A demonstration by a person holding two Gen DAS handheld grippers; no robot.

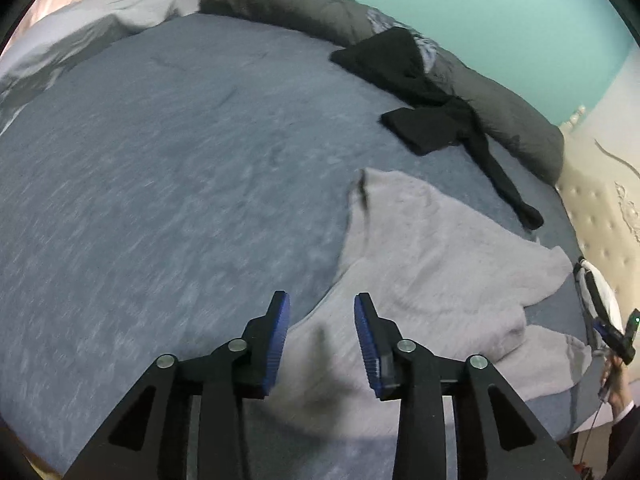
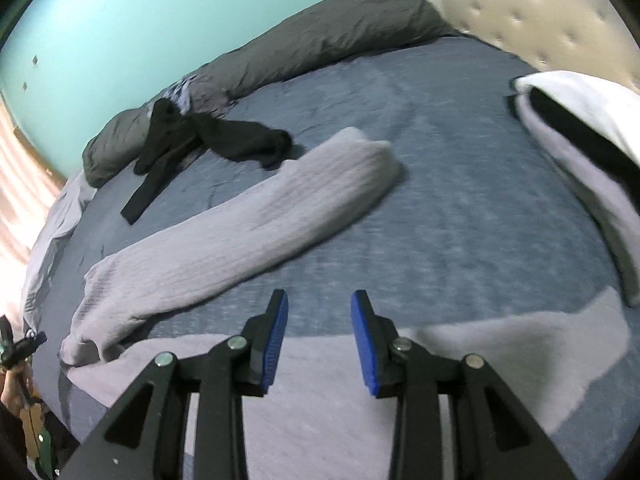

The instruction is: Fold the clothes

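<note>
Left gripper (image 1: 322, 340) tilted steeply downward over the bed, black linkage arms spread in a V, blue-padded fingers (image 1: 277, 344) parted with a clear gap and nothing pinched between them; pads clear of the fabric below. Right gripper (image 2: 319, 338) angled down likewise, its blue pads (image 2: 365, 344) apart and empty, hanging above the near edge of the bed. Seen small at the right margin of the left wrist view: the right gripper's body, with part of a hand (image 1: 616, 392) and a dark sleeve cuff beneath it. At the lower left margin of the right wrist view, the left gripper's body, blurred, with a hand (image 2: 16, 384) below it.
</note>
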